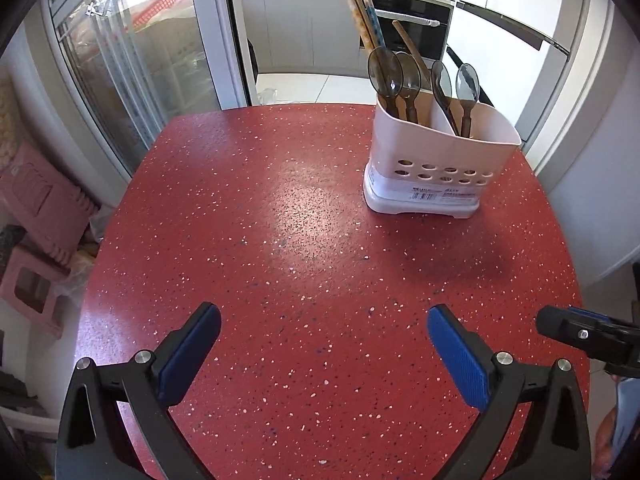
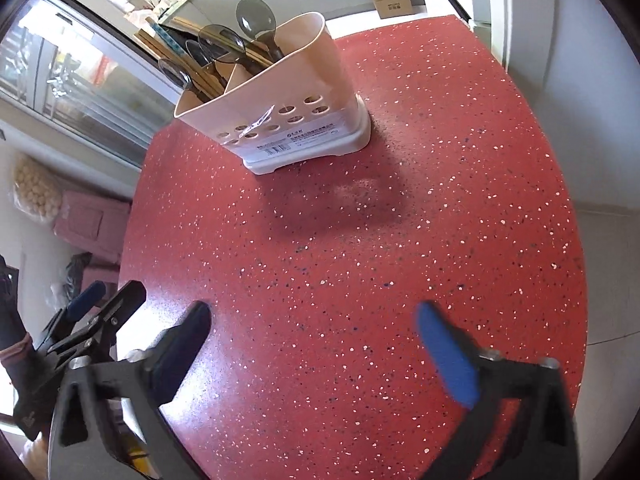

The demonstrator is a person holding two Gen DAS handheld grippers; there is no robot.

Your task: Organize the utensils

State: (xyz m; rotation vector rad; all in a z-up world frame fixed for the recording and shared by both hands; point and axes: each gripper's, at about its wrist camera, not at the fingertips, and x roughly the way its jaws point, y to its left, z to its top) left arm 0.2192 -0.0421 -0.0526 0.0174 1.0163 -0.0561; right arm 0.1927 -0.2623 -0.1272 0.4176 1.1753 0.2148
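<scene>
A red speckled desk [image 1: 280,240] is shown from both wrist cameras. In the left wrist view, the left tool [image 1: 324,328] is seen over the near part of the desk with its blue-padded fingers [image 1: 456,356] spread wide apart and nothing held between them. At the right edge of the same view, the tip of the right tool [image 1: 576,334] is visible beside the desk's rim. A cream utensil holder [image 1: 436,168] with round holes low on its wall and a white base is placed upright on the far right part of the desk, well apart from both tools. Its interior is divided into compartments, in which four dark translucent spoons [image 1: 386,74] are stood handle-down with bowls up, two on each side of the front divider. A bundle of chopsticks [image 1: 370,20] is seen leaning out of the holder behind the spoons. In the right wrist view, the right tool [image 2: 314,320] is likewise shown wide open and empty above the near desk surface, and the left tool [image 2: 104,308] appears at the lower left. The holder [image 2: 296,92] is seen farther off, toward the left of that view, with its shadow cast on the desk in front of it. A cardboard box [image 2: 390,0] is visible on the floor beyond the desk.
</scene>
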